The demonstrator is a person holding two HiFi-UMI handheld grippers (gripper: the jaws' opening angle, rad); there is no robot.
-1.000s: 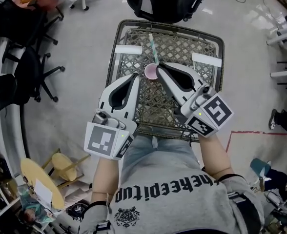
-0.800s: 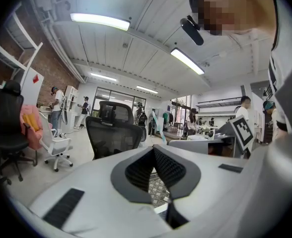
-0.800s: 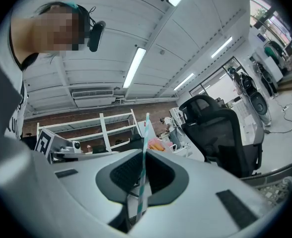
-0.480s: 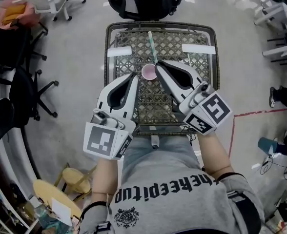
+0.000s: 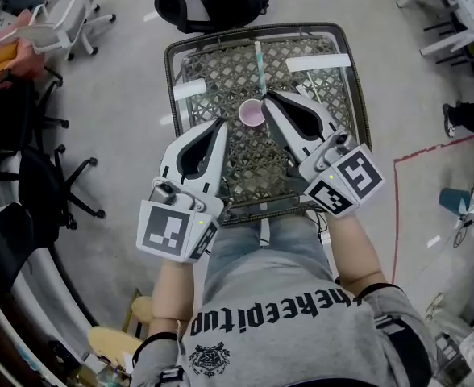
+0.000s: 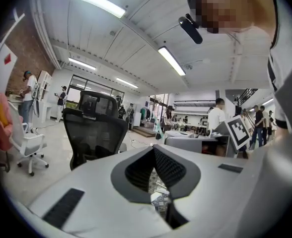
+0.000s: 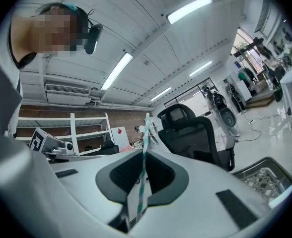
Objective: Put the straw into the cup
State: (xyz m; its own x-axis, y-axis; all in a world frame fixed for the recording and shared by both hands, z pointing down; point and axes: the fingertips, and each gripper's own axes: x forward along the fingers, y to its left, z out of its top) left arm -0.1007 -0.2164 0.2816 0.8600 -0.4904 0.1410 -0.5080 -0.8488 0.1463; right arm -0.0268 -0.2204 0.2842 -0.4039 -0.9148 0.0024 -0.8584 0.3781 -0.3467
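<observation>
While pinching a thin white straw with green stripes (image 7: 145,168), right gripper (image 5: 268,97) just beside a small round pink cup (image 5: 251,113) on a dark woven wicker table (image 5: 175,64). Straw outside the cup, pointing away. Left gripper (image 5: 220,122) pressed together, holding nothing.

Bright ceiling strip lights (image 6: 94,1) (fisheye bends edges); near surfaces blurred.

Woven lattice table (image 5: 171,71): pink cup (image 5: 251,113) standing mid-top; white strip (image 5: 190,89) at left, second strip (image 5: 318,63) at right.
</observation>
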